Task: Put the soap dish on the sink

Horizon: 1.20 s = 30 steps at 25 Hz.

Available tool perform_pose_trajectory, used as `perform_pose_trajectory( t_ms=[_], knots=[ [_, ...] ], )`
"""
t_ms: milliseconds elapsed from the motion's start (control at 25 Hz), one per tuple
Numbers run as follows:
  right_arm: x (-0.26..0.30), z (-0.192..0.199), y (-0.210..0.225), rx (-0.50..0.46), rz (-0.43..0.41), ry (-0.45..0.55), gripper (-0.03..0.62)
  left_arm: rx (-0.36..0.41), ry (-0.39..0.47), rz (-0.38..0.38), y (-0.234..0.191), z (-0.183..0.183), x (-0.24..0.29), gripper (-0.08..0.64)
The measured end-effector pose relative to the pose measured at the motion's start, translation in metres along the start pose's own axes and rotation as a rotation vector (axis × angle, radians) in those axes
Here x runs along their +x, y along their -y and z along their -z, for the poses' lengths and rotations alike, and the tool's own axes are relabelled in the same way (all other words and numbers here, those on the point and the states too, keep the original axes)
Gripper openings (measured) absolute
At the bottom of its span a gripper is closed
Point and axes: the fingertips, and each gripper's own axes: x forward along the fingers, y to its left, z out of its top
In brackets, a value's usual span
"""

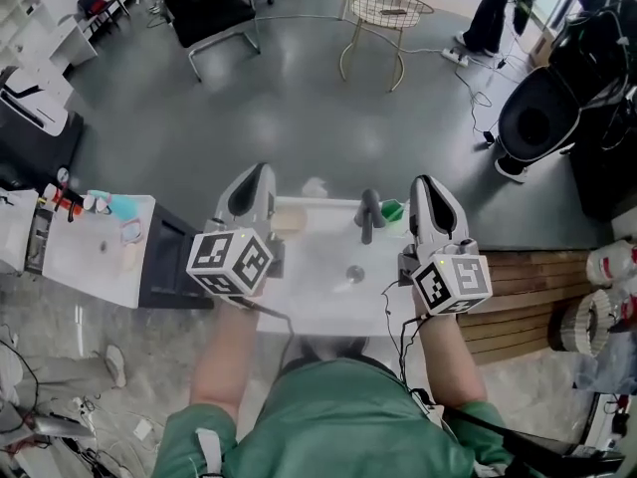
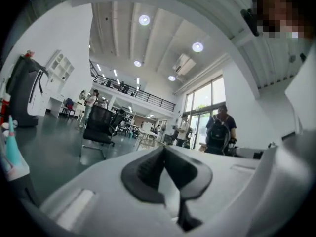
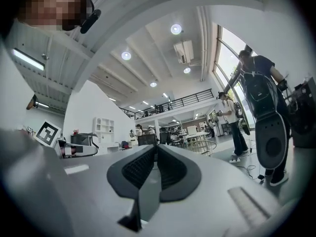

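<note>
In the head view the white sink [image 1: 320, 289] lies right below me, its dark faucet [image 1: 368, 214] at the back rim. A beige soap dish [image 1: 290, 217] rests on the sink's back left rim, just right of my left gripper [image 1: 260, 170]. That gripper is raised and points level over the sink's left side. Its jaws are shut with nothing between them, as the left gripper view shows [image 2: 164, 150]. My right gripper [image 1: 422, 181] is held up beside the faucet's right and is shut on nothing too [image 3: 156, 147]. Both gripper views look out across the room, not at the sink.
A green object [image 1: 392, 210] sits behind the faucet. Left of the sink stands a white side table [image 1: 95, 262] with several bottles. Wooden slats [image 1: 532, 297] lie to the right. Further off are a black chair [image 1: 212, 13], a wire table [image 1: 383, 10] and a standing person [image 1: 495, 13].
</note>
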Motion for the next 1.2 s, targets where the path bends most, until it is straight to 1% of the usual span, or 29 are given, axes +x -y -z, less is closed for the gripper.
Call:
perform_pose_trajectory(
  t_ms=[160,320,480,560,680,880,1080,1200],
  knots=[
    [-0.003,-0.024,-0.011,-0.023,-0.022,0.034,0.02,0.073,0.032,0.025,0.025,-0.027,-0.01,-0.002],
    [-0.006,-0.043,-0.02,-0.055,-0.046,0.066,0.02,0.093,0.065,0.031,0.036,-0.046,-0.021,-0.002],
    [-0.007,-0.059,-0.025,-0.07,-0.057,0.095,0.02,0.103,0.104,0.033,0.044,-0.063,-0.028,-0.002],
    [-0.008,-0.064,-0.028,-0.077,-0.059,0.102,0.02,0.121,0.115,0.035,0.049,-0.068,-0.031,-0.002],
    [-0.009,-0.07,-0.03,-0.092,-0.067,0.117,0.02,0.15,0.126,0.034,0.054,-0.074,-0.033,-0.002],
    [-0.008,-0.075,-0.03,-0.106,-0.073,0.126,0.02,0.168,0.133,0.026,0.055,-0.078,-0.033,-0.002],
    [-0.005,-0.073,-0.026,-0.094,-0.075,0.12,0.02,0.206,0.122,0.001,0.055,-0.073,-0.027,-0.002],
    [-0.004,-0.074,-0.027,-0.1,-0.081,0.123,0.02,0.207,0.115,0.003,0.055,-0.07,-0.025,-0.002]
  ],
)
